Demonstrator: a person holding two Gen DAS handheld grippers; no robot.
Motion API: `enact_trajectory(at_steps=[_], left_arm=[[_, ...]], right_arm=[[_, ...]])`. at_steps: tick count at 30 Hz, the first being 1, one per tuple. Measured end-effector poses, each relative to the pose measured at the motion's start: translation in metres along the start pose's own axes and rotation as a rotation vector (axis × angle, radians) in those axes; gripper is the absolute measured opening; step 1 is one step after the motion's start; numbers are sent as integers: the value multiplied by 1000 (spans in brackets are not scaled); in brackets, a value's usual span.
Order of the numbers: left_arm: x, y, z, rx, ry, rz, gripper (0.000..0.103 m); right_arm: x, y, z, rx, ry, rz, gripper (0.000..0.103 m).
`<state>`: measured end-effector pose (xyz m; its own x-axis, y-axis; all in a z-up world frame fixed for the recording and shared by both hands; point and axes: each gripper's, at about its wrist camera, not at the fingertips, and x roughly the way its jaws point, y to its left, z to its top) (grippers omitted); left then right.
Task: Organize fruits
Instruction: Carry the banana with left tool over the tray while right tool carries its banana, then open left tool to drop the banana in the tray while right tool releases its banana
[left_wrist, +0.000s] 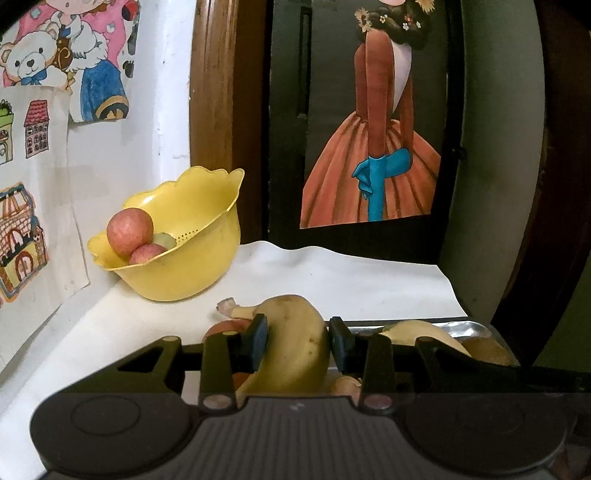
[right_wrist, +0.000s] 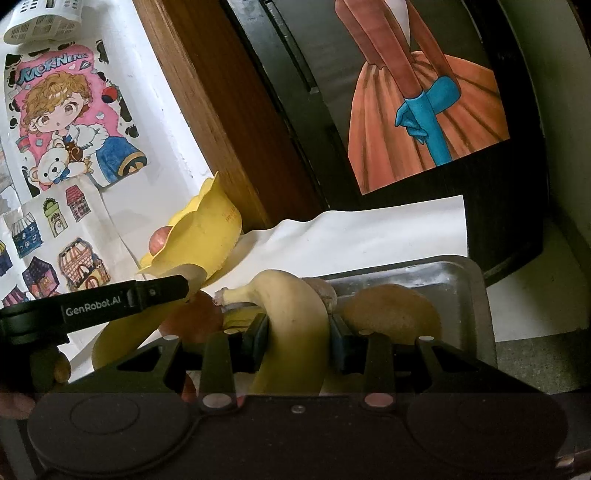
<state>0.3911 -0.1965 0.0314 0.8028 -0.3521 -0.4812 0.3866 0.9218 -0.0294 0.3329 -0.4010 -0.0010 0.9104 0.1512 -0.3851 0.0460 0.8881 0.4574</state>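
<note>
My left gripper (left_wrist: 298, 341) is shut on a yellow banana (left_wrist: 291, 325), held just above the white-covered table. My right gripper (right_wrist: 297, 330) is shut on a second banana (right_wrist: 291, 295), close to the front of a metal tray (right_wrist: 447, 271). A brownish round fruit (right_wrist: 391, 314) lies in that tray. The yellow scalloped bowl (left_wrist: 207, 258) stands at the back left against the wall with two red apples (left_wrist: 130, 230) in it. Another red apple (right_wrist: 192, 317) lies on the table between the bowl and the grippers. In the right wrist view the left gripper (right_wrist: 177, 286) reaches in from the left.
A white sheet (left_wrist: 332, 273) covers the table. The left wall (left_wrist: 44, 155) carries drawings. A dark panel with a painted figure (left_wrist: 373, 147) and a wooden frame (left_wrist: 218, 92) close off the back. The tray (left_wrist: 469, 326) sits at the table's right edge.
</note>
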Motion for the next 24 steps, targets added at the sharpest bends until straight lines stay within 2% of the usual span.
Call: enact_trajectory(at_steps=[3, 8, 11, 15, 17, 20, 22, 24], left_arm=[[0, 0, -1, -9, 7, -16, 39], [-4, -8, -3, 36, -24, -10, 40], [-4, -7, -3, 25, -18, -9, 44], [-11, -4, -5, 13, -49, -1, 65], [-18, -1, -5, -6, -61, -9, 70], [-31, 2, -6, -25, -78, -4, 83], [-42, 5, -8, -37, -93, -1, 86], [-54, 8, -9, -52, -106, -3, 92]], right_arm=[[0, 0, -1, -3, -4, -1, 38], [-2, 2, -2, -21, -15, -13, 39], [-4, 3, -4, -37, -24, -19, 41], [-9, 7, -7, -67, -37, -23, 47], [-12, 11, -9, -81, -44, -29, 51], [-22, 17, -11, -107, -78, -30, 60], [-33, 25, -12, -146, -112, -33, 70], [-42, 29, -14, -166, -134, -32, 73]])
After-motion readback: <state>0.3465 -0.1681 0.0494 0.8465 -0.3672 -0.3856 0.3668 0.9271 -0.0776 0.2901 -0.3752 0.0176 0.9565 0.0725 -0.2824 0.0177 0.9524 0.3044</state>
